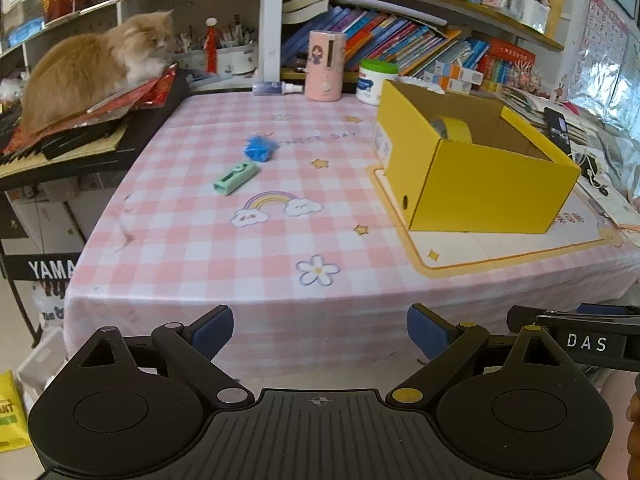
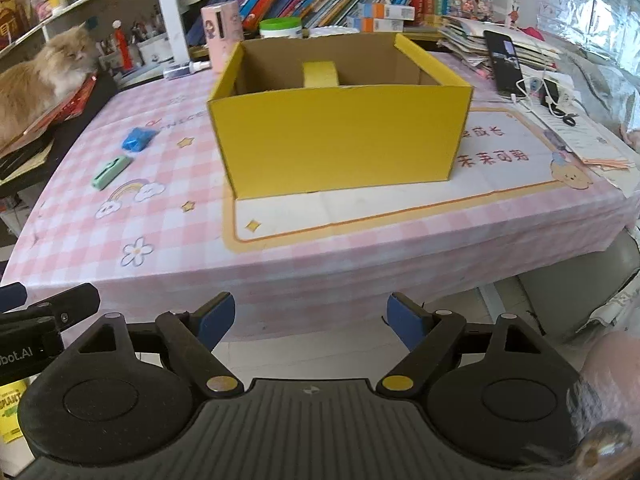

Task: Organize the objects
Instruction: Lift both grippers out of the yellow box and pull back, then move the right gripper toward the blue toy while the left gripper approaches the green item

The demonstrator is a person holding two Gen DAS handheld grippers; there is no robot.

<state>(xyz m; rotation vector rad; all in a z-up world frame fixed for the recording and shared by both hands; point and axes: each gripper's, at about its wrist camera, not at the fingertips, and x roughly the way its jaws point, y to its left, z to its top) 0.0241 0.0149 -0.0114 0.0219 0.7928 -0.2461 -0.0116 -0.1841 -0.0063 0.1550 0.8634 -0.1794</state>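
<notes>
Two loose items on pink checked tablecloth (image 1: pixel 192 248), left of yellow cardboard box (image 1: pixel 492 196): blue crumpled piece (image 1: pixel 260 148) farther back, green correction-tape dispenser (image 1: pixel 235 176) just nearer, close together but apart. Yellow tape roll (image 1: pixel 452 130) upright inside box, against far wall. Box on orange-bordered paper mat (image 2: pixel 360 216). Left gripper (image 1: pixel 320 334) and right gripper (image 2: pixel 311 322) both spread wide, nothing between pads, hovering off table's near edge. Orange cat (image 1: pixel 92 68) far left on stacked items. Bookshelf (image 1: pixel 400 40) behind.
</notes>
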